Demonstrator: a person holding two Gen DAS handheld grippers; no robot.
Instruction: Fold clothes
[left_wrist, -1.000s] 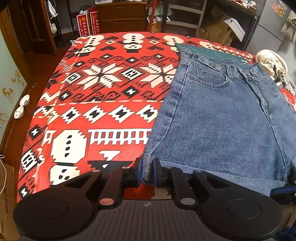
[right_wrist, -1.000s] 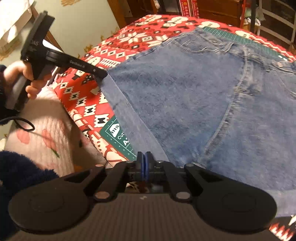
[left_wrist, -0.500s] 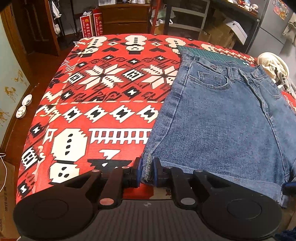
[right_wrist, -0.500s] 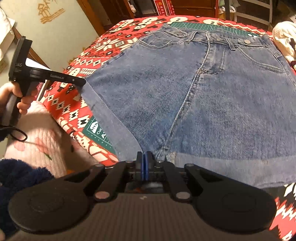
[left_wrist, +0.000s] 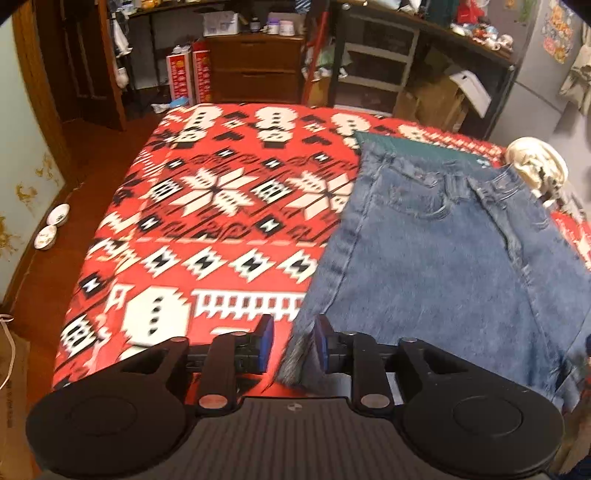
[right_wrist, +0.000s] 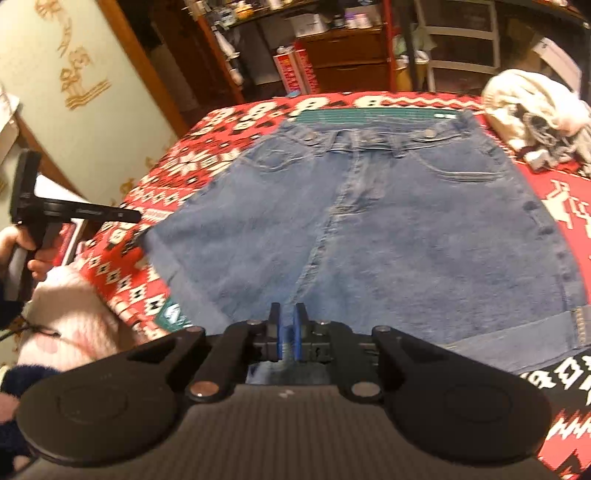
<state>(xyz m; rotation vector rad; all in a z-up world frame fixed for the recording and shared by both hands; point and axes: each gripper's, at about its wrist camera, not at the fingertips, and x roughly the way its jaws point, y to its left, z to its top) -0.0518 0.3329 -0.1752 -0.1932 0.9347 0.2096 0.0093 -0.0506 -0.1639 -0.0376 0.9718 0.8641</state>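
Blue denim shorts (left_wrist: 443, 266) (right_wrist: 369, 229) lie flat on the red patterned cloth (left_wrist: 221, 229), waistband at the far side, over a green cutting mat (right_wrist: 369, 114). My left gripper (left_wrist: 293, 343) is open at the shorts' near left hem corner, which sits loose between the blue pads (left_wrist: 266, 343). From the right wrist view this left gripper (right_wrist: 137, 218), held by a hand, is just left of that corner. My right gripper (right_wrist: 288, 332) stands over the middle of the hem with its pads (right_wrist: 277, 332) slightly apart and nothing pinched between them.
A pile of white clothes (left_wrist: 535, 166) (right_wrist: 535, 107) lies at the far right of the table. A pink-white quilted cover (right_wrist: 66, 314) is at the near left edge. Two bowls (left_wrist: 55, 221) sit on the floor to the left, and a wooden dresser (left_wrist: 255, 74) stands behind.
Both grippers were shut on the hem and have parted their jaws, letting the shorts go. The shorts have settled flat, and the right view has swung round to face the waistband.
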